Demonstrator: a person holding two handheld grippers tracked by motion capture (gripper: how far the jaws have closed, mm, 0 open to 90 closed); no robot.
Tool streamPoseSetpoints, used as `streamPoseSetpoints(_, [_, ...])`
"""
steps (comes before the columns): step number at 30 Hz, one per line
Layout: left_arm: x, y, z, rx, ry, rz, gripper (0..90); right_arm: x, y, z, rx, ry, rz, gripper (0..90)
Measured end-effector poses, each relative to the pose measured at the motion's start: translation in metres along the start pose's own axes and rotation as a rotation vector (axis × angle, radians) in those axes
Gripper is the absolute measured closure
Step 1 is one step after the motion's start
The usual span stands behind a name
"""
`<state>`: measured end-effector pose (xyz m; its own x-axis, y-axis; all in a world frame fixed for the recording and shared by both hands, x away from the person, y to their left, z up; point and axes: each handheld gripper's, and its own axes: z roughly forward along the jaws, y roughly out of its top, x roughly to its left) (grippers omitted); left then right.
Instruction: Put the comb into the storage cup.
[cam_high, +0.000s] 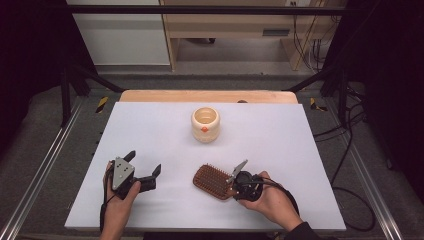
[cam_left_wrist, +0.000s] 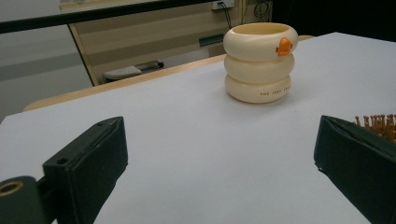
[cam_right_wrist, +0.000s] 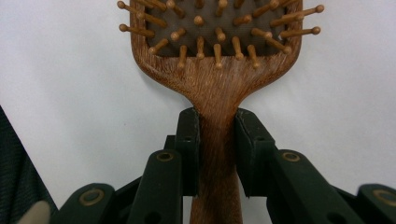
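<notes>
Right gripper view: the black jaws pinch the wooden hairbrush by the neck of its handle.

From the high view, the right gripper holds the brush at the table's near edge, bristles up, paddle head pointing left over the white table. The left gripper rests well apart to the left, jaws spread wide with nothing between them. A cream ringed cup with an orange mark stands upright farther back, near the middle.

Left tongs gape wide near the table; right tongs are clamped.
</notes>
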<state>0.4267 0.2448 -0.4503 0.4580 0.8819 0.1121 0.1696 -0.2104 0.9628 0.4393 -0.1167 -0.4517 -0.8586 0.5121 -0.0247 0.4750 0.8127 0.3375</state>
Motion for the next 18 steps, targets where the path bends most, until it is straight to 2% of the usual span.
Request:
streamPoseSetpoints(8, [-0.0017,0.0007,-0.0001,-0.002,-0.008,-0.003,3.1,0.0023,-0.0012,-0.0010,-0.011,-0.015,-0.007,72.9])
streamPoseSetpoints(14, [-0.0014,0.0023,-0.0010,-0.010,-0.013,-0.018,3.3,0.0017,-0.0073,-0.0024,-0.072,-0.025,0.022,72.9])
streamPoseSetpoints(17, [-0.0021,0.0041,-0.0018,-0.016,-0.026,-0.033,3.3,-0.0006,-0.0093,-0.0051,-0.128,-0.039,0.035,72.9])
streamPoseSetpoints(18, [-0.0029,0.0055,-0.0024,-0.019,-0.036,-0.038,3.3,-0.0006,-0.0093,-0.0051,-0.128,-0.039,0.035,72.9])
